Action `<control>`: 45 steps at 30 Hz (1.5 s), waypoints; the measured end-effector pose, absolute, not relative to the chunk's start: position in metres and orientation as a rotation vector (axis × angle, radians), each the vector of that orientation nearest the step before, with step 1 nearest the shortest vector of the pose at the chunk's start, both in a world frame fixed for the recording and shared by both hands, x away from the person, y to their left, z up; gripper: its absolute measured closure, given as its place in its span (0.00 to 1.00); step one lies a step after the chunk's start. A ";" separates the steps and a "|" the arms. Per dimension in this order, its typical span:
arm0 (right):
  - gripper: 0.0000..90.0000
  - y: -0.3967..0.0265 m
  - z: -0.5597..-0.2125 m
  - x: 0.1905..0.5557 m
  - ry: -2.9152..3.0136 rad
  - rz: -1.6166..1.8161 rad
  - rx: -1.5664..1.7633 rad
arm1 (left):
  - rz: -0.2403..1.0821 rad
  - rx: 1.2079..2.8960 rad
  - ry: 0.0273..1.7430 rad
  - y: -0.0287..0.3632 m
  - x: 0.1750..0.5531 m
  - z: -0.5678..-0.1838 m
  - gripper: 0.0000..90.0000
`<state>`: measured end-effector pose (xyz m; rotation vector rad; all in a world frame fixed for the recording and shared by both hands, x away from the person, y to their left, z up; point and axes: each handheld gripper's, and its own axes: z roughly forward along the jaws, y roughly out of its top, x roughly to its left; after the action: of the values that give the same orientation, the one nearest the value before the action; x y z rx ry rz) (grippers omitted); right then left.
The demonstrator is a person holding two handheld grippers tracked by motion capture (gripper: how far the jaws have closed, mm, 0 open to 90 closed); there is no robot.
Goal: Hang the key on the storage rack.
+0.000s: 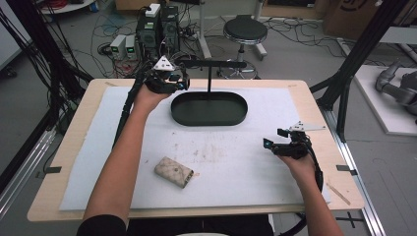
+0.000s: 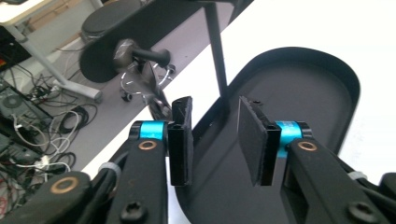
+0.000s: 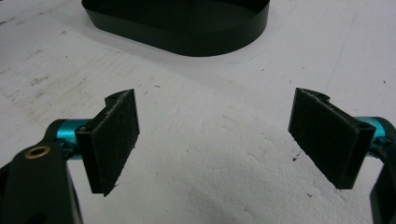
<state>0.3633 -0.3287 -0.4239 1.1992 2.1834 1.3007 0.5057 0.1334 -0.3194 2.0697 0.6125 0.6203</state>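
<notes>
Black oval tray (image 1: pixel 209 109) with T-stand, desk's far edge; no writing legible. Left gripper (image 1: pixel 183 82) above tray rim, jaws narrowly parted, nothing held. Right gripper (image 1: pixel 273 138), right edge, jaws wide, nothing held.

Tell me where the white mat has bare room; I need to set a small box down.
Free: the white mat between the pouch and the right hand-held gripper, and right of the black tray. Crowded: the tray's left end, where the left hand-held gripper hovers by the stand's post.

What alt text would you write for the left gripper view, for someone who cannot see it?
The left gripper hangs over the rim of a black oval tray, fingers parted with nothing between them. A thin black post rises from the tray; beyond the table are a stool and cables.
</notes>
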 end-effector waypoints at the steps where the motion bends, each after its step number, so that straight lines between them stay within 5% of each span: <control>1: 0.18 -0.329 -0.424 0.363 2.184 1.300 1.199 | 0.603 2.065 0.615 0.136 0.503 -0.321 0.68; 29: 0.18 -0.325 -0.424 0.362 2.226 1.310 1.170 | 0.373 2.007 0.639 0.200 0.407 -0.363 0.32; 45: 0.18 -0.327 -0.425 0.364 2.223 1.312 1.177 | 0.381 1.950 0.711 0.224 0.363 -0.398 0.25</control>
<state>0.3638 -0.3266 -0.4253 1.1774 2.2230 1.3115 0.3629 0.2241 -0.3976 1.9505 0.7108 0.3813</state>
